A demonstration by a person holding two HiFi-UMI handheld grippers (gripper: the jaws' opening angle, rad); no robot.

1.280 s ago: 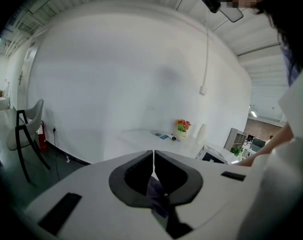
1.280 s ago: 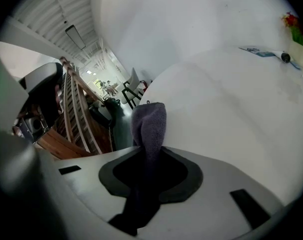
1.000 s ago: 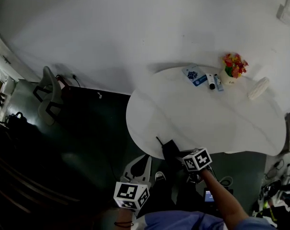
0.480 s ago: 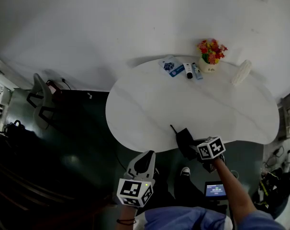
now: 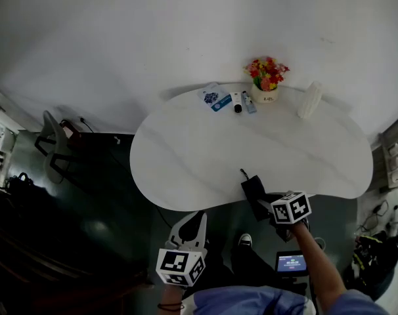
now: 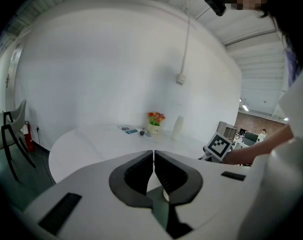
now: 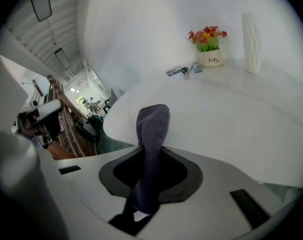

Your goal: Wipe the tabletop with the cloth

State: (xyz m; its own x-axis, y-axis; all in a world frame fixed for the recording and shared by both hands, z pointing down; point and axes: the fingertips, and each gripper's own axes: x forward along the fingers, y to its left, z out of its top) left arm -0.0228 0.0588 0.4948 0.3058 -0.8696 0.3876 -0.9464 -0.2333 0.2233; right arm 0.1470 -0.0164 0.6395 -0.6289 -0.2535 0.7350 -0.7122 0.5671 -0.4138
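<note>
Dark cloth (image 7: 152,129) clamped in right hand-held gripper (image 5: 270,205), sticking out past its jaws at the white counter's (image 5: 205,156) near edge. Left hand-held gripper (image 6: 154,160) clenched on nothing, held off the counter. Flowerpot (image 5: 265,77) at far edge.

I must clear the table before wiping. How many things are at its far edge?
5, left to right: a blue packet, a dark tube, a light tube, a flower pot and a white cylinder. The packet may be two.
</note>
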